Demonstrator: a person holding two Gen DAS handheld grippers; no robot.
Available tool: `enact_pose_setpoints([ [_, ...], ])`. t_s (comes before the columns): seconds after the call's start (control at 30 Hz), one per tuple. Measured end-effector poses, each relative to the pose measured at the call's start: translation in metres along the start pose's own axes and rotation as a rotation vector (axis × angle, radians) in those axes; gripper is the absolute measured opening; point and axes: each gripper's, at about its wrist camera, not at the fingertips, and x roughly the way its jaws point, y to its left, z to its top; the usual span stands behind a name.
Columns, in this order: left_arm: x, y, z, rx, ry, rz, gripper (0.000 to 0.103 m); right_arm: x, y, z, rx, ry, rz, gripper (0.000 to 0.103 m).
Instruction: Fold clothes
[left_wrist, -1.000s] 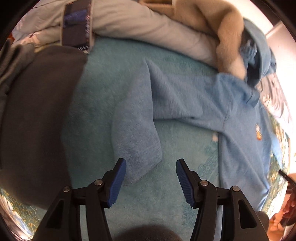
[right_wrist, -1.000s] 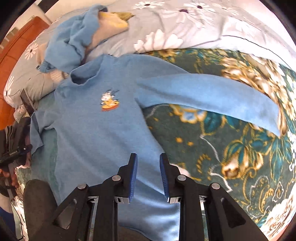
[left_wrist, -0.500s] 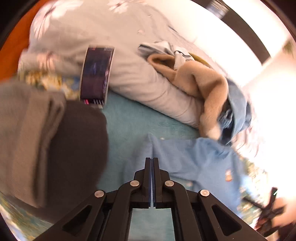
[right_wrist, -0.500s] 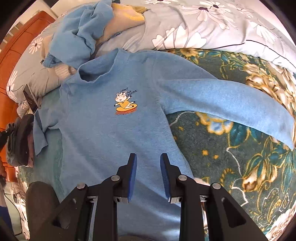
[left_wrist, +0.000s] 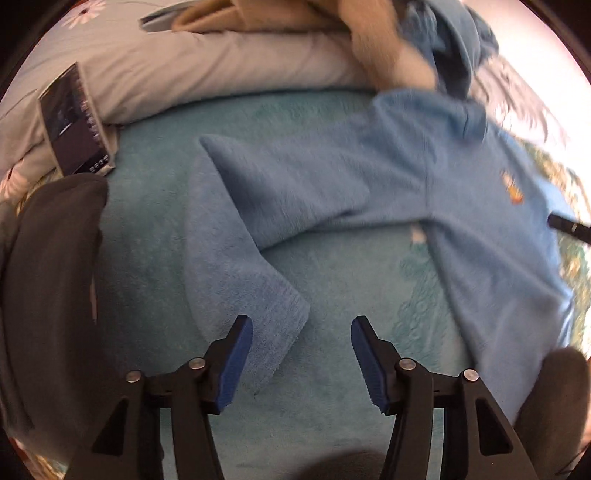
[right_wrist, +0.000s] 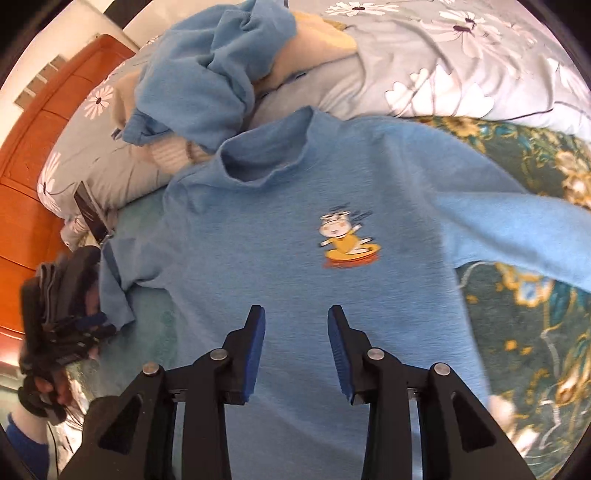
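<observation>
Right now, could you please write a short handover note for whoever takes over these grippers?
Left hand-held gripper: open, empty, over the cuff of the bent sleeve.
Right hand-held gripper: open, empty, above the chest of the blue sweater.
The sweater lies face up on the bed, its other sleeve stretched out sideways.
Done: spread flat. Left: every fold, probably sleeves first.

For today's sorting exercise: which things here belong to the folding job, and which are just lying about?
Belongs:
blue sweater
its sleeve cuff
left tongs
right tongs

Lying about:
phone
dark garment
crumpled blue top
floral pillow
</observation>
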Motion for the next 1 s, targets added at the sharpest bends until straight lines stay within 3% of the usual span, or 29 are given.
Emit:
enact_pose_setpoints([
  [0.13,0.026,0.000,0.002,0.051,0.063,0.076,0.062,0.016,0.003,-0.011,0.022,0.020,0.031,0.036],
  [0.4,0.037,0.003,0.000,0.093,0.069,0.073,0.063,0.018,-0.003,-0.023,0.073,0.007,0.063,0.036],
  [0.53,0.036,0.008,-0.004,0.090,0.048,0.051,0.059,0.016,-0.004,-0.024,0.084,0.004,0.067,0.036],
  [0.57,0.035,0.009,-0.005,0.085,0.042,0.047,0.054,0.016,-0.004,-0.024,0.086,0.003,0.068,0.036],
  [0.63,0.032,0.017,-0.006,0.050,0.024,0.050,0.036,0.015,-0.005,-0.025,0.091,0.001,0.070,0.036],
  [0.67,0.026,0.024,-0.006,0.020,0.006,0.048,0.017,0.015,-0.005,-0.025,0.094,0.000,0.072,0.036],
  [0.7,0.016,0.033,-0.005,-0.020,-0.023,0.039,0.006,0.014,-0.005,-0.026,0.097,-0.001,0.073,0.036],
  [1.0,-0.074,0.121,0.003,-0.387,-0.283,-0.044,0.005,0.007,-0.005,-0.024,0.089,-0.010,0.068,0.036],
])
